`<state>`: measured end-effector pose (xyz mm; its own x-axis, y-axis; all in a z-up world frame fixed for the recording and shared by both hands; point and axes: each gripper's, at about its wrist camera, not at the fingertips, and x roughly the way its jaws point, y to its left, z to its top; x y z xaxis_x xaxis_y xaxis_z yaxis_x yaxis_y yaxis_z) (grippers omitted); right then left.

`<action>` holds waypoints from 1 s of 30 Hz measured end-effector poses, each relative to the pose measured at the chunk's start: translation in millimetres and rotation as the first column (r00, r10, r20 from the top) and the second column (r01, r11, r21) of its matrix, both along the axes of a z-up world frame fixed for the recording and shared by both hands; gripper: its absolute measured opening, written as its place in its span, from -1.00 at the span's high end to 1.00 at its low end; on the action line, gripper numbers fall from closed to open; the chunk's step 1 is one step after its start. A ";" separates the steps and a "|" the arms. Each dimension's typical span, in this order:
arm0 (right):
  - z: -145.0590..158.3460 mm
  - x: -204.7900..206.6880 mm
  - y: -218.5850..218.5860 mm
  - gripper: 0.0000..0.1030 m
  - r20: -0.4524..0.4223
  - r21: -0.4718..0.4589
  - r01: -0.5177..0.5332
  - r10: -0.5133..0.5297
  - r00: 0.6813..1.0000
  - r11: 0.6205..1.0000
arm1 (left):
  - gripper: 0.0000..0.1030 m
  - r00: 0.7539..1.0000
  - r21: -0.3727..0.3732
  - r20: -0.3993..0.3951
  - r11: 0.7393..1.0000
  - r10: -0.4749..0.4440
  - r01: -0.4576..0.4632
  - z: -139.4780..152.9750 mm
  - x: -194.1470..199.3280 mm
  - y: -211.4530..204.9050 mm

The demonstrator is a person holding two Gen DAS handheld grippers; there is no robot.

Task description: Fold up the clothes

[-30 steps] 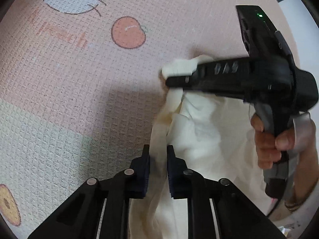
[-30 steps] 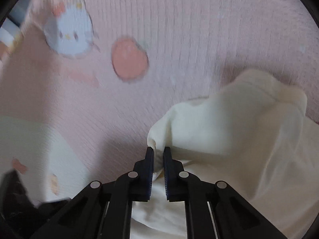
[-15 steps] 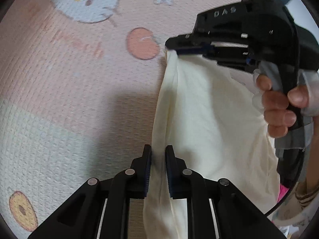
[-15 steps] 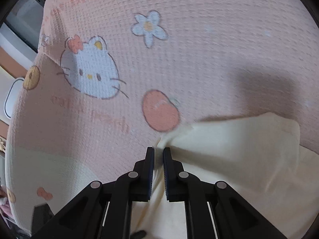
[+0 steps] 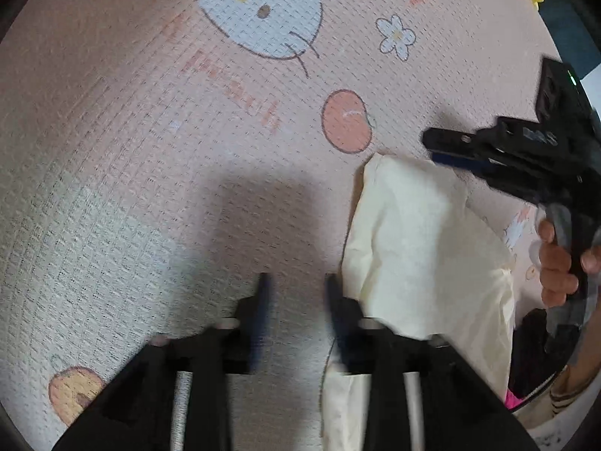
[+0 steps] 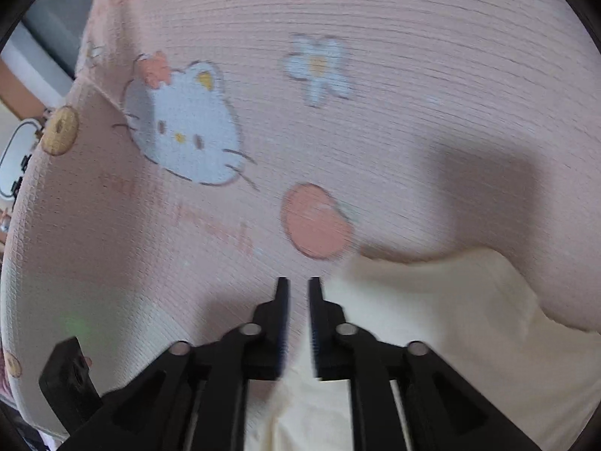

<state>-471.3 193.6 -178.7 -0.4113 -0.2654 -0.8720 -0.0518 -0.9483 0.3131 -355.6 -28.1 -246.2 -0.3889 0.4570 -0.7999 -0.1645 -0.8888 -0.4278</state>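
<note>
**Both jaws let go of the cream garment**

Left wrist view: the cream garment [image 5: 420, 248] lies folded on the pink mat [image 5: 150, 150], long axis running away from the camera. The left gripper [image 5: 296, 282] has just been opening, nothing between its jaws.

Right wrist view: the right gripper [image 6: 298, 285], jaws just parted, holds nothing; the garment lies below it and to its right.

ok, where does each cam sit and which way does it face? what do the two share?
Left wrist: on the left tool, looking steeply down at the pink printed blanket and cream garment; also shows the right tool and a hand.
Right wrist: on the right tool, looking down at the blanket and garment.
Shared: garment, cat face, peach print.
</note>
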 end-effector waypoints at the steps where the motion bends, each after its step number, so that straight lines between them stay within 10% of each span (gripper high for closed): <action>1: 1.3 5.1 8.8 0.19 0.000 0.002 0.012 -0.012 1.000 1.000 | -0.46 1.000 -0.010 -0.007 1.000 0.006 -0.006 -0.2 -2.0 2.6; 3: 5.1 16.5 28.7 -0.10 -0.016 0.007 0.044 -0.044 0.999 0.999 | -0.50 1.000 -0.022 -0.020 1.000 0.021 -0.021 2.5 -14.5 2.4; 20: 103.4 184.5 176.4 -0.31 -0.109 0.055 0.258 -0.251 0.962 0.964 | -0.50 0.984 -0.170 -0.161 0.984 -0.081 0.054 122.7 17.9 78.9; 30: 139.9 228.1 194.5 -0.31 -0.120 0.000 0.302 -0.300 0.946 0.953 | -0.50 0.984 -0.160 -0.105 0.979 -0.145 0.127 168.8 -9.3 101.4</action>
